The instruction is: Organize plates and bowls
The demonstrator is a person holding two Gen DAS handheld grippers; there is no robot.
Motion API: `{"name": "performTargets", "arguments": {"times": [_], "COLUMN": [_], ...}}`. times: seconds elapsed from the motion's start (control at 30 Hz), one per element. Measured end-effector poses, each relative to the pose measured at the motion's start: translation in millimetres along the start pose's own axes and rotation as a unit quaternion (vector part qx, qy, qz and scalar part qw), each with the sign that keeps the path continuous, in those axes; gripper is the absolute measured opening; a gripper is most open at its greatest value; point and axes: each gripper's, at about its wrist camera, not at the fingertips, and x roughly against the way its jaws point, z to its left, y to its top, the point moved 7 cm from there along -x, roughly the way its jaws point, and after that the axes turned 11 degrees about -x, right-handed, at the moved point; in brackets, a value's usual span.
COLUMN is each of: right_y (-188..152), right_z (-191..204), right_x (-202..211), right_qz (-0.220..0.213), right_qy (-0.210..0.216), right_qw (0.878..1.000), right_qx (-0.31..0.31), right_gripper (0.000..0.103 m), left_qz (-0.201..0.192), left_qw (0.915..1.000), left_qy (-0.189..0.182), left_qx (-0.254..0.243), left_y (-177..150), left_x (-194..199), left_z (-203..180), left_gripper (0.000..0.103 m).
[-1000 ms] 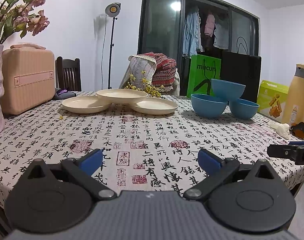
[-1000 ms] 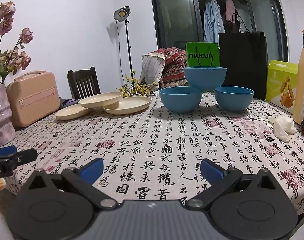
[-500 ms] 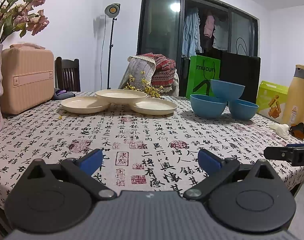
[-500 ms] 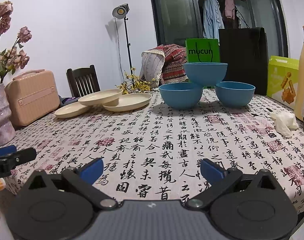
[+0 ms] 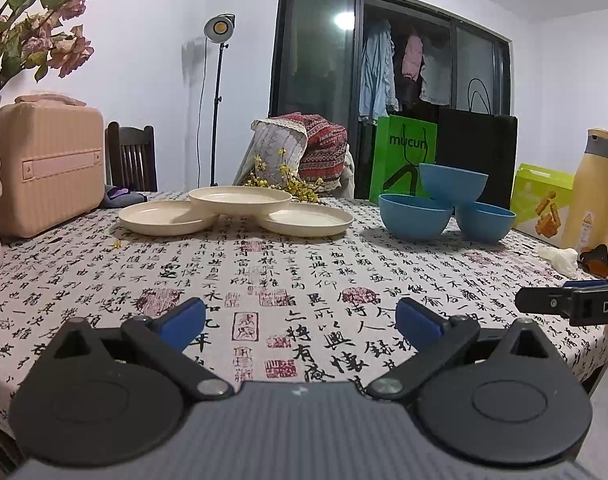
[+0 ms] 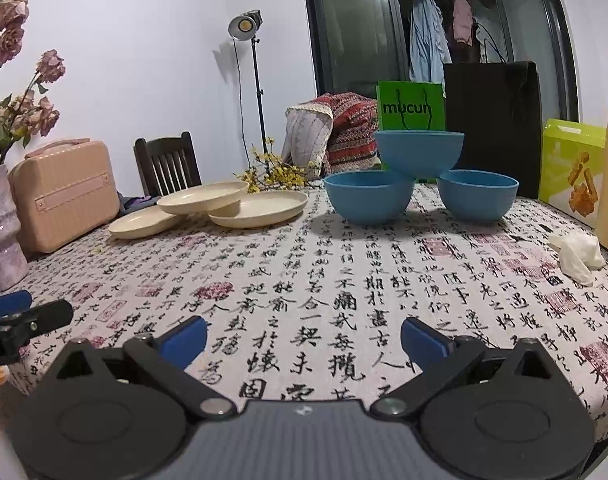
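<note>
Down at the near edge of the table both grippers hang with their blue-tipped fingers spread wide and nothing between them — the left gripper (image 5: 300, 320) and the right gripper (image 6: 302, 338) side by side over the printed tablecloth (image 5: 296, 280), well short of any dish. Farther out, ahead of the left fingers and a bit to their left, lie three cream plates (image 5: 240, 200): two flat on the cloth, the third propped across both rims. Ahead of the right fingers sit three blue bowls (image 6: 418, 152), the top one perched on the rims of the two below. Nothing looks sorted yet. My worry is those perched pieces — if either lower bowl or plate gets nudged or lifted first, the top one loses its support and could slide off and clatter. A crumpled tissue (image 6: 578, 252) lies off to the right of the bowls, near a tall bottle (image 5: 594, 192).
</note>
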Motion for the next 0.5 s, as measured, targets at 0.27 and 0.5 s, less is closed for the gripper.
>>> {"name": "performTargets", "arguments": {"times": [0.27,0.5], "right_y": [10,24], "right_z": [14,33], "right_x": [-2,-10], "right_qz": [-0.029,-0.039], "right_qy": [-0.012,0.01], "right_qw": [0.999,0.999], "right_qx": [0.028,0.033], "right_gripper": [0.103,0.103], "left_qz": [-0.01,-0.021], "left_qw": [0.9999,0.9996], "left_qy": [0.01,0.021], "left_qx": [0.003,0.003], "left_y": [5,14], "left_x": [1,1], "left_z": [8,18], "left_gripper": [0.103,0.103]}}
